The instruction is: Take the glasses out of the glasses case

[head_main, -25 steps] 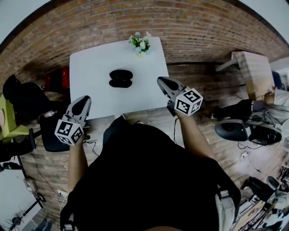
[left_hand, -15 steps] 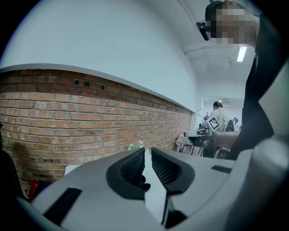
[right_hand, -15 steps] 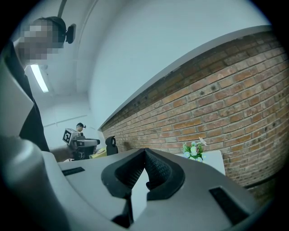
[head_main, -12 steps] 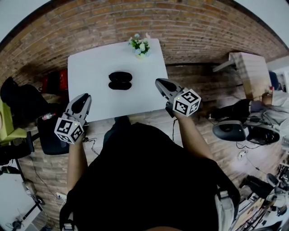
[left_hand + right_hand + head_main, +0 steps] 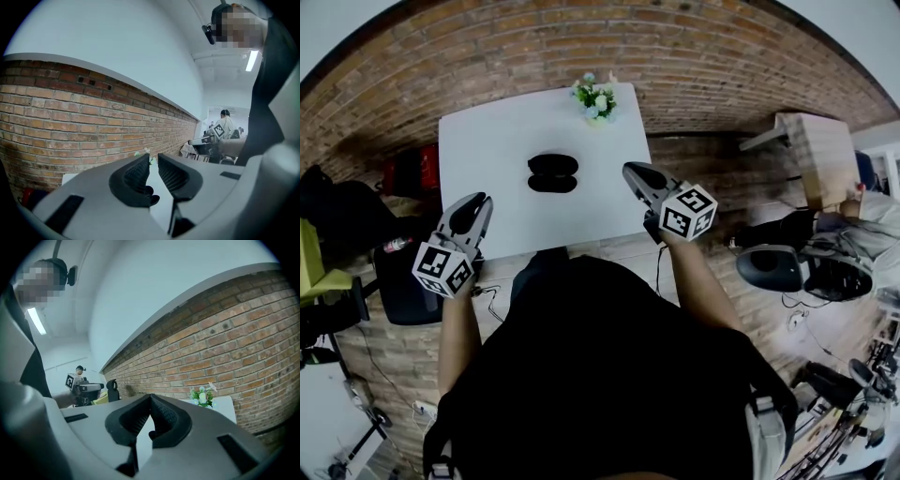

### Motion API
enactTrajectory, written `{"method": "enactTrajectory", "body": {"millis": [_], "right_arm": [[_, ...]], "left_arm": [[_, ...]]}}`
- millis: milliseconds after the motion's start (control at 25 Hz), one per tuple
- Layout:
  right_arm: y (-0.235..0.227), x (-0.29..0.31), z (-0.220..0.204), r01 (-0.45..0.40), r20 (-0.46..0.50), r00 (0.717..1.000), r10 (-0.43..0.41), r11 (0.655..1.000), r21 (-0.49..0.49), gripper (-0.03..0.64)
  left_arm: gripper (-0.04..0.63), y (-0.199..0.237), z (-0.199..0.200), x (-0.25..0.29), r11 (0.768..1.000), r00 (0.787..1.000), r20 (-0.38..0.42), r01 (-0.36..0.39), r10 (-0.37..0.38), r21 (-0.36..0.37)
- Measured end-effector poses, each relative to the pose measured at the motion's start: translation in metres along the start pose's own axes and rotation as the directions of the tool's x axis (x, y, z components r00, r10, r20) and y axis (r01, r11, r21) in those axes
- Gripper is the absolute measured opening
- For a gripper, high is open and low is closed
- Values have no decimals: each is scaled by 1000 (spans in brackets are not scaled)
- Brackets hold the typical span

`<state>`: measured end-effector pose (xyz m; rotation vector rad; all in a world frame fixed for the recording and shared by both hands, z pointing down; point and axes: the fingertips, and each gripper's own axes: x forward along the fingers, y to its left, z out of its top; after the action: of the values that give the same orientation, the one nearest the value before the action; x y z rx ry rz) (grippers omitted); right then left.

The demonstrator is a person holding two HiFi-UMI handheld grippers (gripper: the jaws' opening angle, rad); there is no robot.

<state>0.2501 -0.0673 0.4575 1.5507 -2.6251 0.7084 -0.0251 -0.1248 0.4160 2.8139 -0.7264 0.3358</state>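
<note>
- Head view: the black case (image 5: pixel 552 172) lies in the middle of the white desk (image 5: pixel 487 159).
- Some flowers (image 5: pixel 594 97) stand at the far edge of the desk.
- The left hand-held gripper (image 5: pixel 478 200) hangs over the near left corner of the desk. It is well apart from the case.
- The right hand-held gripper (image 5: pixel 635 170) hangs over the right edge of the desk. It touches nothing.
- Left gripper view: the left hand-held gripper (image 5: pixel 153 157) is released. Its jaws stand a little apart and hold nothing.
- Through the gap you can see a strip of the desk (image 5: pixel 159 213) and the flowers (image 5: pixel 149 153) at its far edge.
- A brick wall (image 5: pixel 70 122) stands behind the desk.
- Right gripper view: the right hand-held gripper (image 5: pixel 150 397) is clenched. Its jaw tips meet and nothing is between them.
- The flowers (image 5: pixel 202 396) stand on the desk (image 5: pixel 226 407), to the right of the jaws.
- The brick wall (image 5: pixel 234 343) runs behind the desk.
</note>
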Motion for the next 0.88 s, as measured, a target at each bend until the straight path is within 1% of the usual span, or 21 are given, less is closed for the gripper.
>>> {"method": "enactTrajectory", "body": {"millis": [280, 640, 800, 880], "right_arm": [[-6, 25, 7, 12, -11, 1000, -12, 1000, 4, 15], [-14, 57, 1, 21, -49, 999, -20, 1000, 11, 15], [-15, 76, -3, 14, -72, 997, -13, 1000, 17, 15], [-16, 85, -5, 8, -83, 997, -6, 1000, 24, 15]], "left_arm": [[63, 28, 2, 9, 1000, 1000, -4, 15, -15, -7], [57, 56, 2, 21, 999, 999, -21, 32, -32, -12], [57, 71, 0, 20, 1000, 999, -25, 23, -24, -21], [46, 78, 0, 18, 999, 1000, -19, 20, -20, -26]]}}
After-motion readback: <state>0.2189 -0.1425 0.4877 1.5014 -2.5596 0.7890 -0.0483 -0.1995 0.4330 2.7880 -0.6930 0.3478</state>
